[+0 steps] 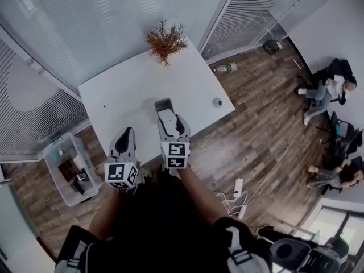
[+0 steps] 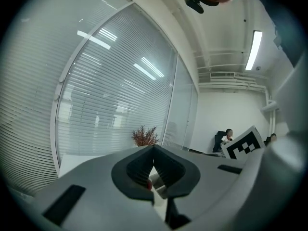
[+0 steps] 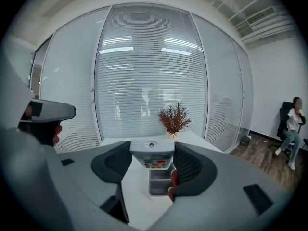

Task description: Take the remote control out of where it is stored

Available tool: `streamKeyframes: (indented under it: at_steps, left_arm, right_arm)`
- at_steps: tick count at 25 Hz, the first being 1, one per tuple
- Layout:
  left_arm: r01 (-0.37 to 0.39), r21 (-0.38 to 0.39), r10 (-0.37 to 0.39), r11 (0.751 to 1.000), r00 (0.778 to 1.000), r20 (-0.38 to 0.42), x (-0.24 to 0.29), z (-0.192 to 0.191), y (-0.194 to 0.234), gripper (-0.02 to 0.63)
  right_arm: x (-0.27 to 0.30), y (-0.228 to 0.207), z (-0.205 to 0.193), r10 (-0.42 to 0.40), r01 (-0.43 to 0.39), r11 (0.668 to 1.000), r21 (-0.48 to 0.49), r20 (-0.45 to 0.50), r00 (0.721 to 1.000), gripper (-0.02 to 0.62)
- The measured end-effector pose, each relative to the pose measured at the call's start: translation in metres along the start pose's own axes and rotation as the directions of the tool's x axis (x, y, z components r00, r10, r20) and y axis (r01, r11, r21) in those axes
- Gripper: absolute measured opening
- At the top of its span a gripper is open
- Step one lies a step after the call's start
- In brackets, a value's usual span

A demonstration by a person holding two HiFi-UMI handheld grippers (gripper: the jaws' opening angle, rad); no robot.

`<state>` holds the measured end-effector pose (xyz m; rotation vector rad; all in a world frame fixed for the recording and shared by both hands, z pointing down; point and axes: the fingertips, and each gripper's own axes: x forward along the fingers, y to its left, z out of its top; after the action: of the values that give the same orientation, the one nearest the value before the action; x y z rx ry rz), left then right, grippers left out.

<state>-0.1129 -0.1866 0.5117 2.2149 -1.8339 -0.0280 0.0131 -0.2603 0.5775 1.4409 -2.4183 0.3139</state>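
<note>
Office corner, blind-covered glass walls, wood floor [image 1: 267, 124]. Standing at centre: white table [image 1: 131, 95]. Sitting at its far edge — dried plant [image 1: 165, 40]; lying close to its right corner, small round object [image 1: 216, 102]. Resting on the tabletop toward the near side: grey holder [image 3: 159, 182], open-topped.

Clamping the remote control [image 3: 152, 153] between both pads of the right gripper [image 1: 172, 124], button face turned toward the gripper camera, just over the holder's opening. Cannot tell whether its lower end is clear of the holder.

Hovering just to the left, at the table's near edge: left gripper [image 2: 154, 150], jaws drawn together at the tips, gripping nothing.

Lying on the floor beyond the table's far right side: bottle [image 1: 226, 68]. Standing on the floor at left: clear storage bin [image 1: 67, 166]. Sitting well apart at far right — people on chairs [image 1: 333, 87].
</note>
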Motion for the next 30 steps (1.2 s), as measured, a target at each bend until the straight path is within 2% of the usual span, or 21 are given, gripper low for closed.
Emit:
streamKeyframes:
  at_steps: [14, 24, 30]
  left_arm:
    - [0.050, 0.014, -0.051, 0.999, 0.997, 0.050, -0.040, 0.014, -0.012, 0.007]
    - [0.113, 0.011, -0.113, 0.994, 0.992, 0.055, -0.061, 0.020, 0.000, 0.008]
    - [0.146, 0.028, -0.147, 0.989, 0.988, 0.056, -0.071, 0.018, -0.019, 0.007]
  right_arm:
    - [-0.036, 0.016, 0.009, -0.035, 0.034, 0.999, 0.013, 0.045, 0.998, 0.270]
    - [-0.067, 0.022, 0.010, -0.122, 0.122, 0.992, 0.008, 0.062, 0.991, 0.270]
    - [-0.082, 0.034, 0.020, -0.109, 0.108, 0.994, 0.019, 0.084, 0.990, 0.270]
